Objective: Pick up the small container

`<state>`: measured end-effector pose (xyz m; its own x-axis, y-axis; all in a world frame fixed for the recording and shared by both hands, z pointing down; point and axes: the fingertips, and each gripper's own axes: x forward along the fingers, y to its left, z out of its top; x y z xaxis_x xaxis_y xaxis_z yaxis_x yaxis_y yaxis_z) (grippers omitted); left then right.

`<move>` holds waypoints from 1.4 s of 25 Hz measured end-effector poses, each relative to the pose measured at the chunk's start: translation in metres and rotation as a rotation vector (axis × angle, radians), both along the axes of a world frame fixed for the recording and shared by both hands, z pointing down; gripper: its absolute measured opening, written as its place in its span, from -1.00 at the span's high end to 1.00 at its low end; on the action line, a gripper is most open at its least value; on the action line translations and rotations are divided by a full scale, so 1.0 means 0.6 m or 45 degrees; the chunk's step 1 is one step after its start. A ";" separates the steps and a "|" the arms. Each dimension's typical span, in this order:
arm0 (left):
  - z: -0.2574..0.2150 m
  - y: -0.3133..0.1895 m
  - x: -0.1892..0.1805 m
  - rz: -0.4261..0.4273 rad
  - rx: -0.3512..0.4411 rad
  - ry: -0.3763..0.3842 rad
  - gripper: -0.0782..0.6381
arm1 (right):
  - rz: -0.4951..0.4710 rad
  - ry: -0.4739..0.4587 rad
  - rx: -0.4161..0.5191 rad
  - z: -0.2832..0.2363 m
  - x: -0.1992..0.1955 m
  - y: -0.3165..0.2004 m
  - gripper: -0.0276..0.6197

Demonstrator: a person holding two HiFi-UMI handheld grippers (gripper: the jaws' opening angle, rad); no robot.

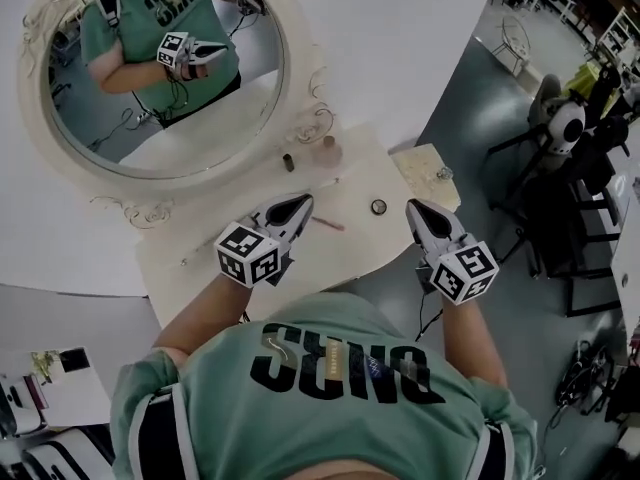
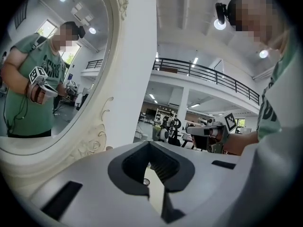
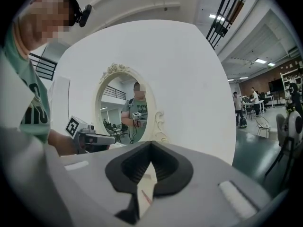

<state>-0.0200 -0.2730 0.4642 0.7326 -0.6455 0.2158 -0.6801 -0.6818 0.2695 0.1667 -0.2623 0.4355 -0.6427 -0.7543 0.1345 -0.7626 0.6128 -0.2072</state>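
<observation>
The small container (image 1: 378, 206), a round thing with a dark rim and a pale middle, sat on the cream bench (image 1: 350, 248) near its front right part. In the left gripper view it (image 2: 146, 181) showed as a small round shape low in the slit below the fingers. It lay between the two grippers and touched neither.

The right gripper (image 1: 412, 206) was the nearer one, its tips just to the container's right. Its fingers were clenched together with nothing in them, as its own view showed (image 3: 151, 145). The left gripper (image 1: 305, 200) pointed over the bench from the other side, farther from the container. Its fingers were likewise clenched on nothing (image 2: 150, 148).

A thin pink stick (image 1: 327, 224) lay on the bench just beside the left gripper's fingers, and it appeared again low in the right gripper view (image 3: 146, 196). Farther back, a small dark bottle (image 1: 288, 161) and a pale pink jar (image 1: 328, 150) stood close to the foot of the oval mirror (image 1: 160, 68). The mirror's carved cream frame (image 1: 310, 118) rose from the back of the bench. Its glass reflected a person in a green shirt (image 1: 160, 18) holding a gripper.
</observation>
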 end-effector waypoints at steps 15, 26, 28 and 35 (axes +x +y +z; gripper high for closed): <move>0.036 -0.065 0.004 -0.051 0.010 -0.098 0.23 | 0.004 0.007 -0.011 0.003 -0.003 -0.027 0.89; 0.123 -0.175 0.034 -0.125 -0.018 -0.188 0.19 | -0.016 0.002 -0.030 0.044 -0.018 -0.080 0.89; 0.144 -0.195 0.037 -0.151 -0.023 -0.207 0.19 | -0.021 -0.005 -0.032 0.055 -0.023 -0.090 0.89; 0.213 -0.245 0.050 -0.213 -0.055 -0.252 0.19 | -0.040 -0.032 -0.058 0.097 -0.042 -0.117 0.89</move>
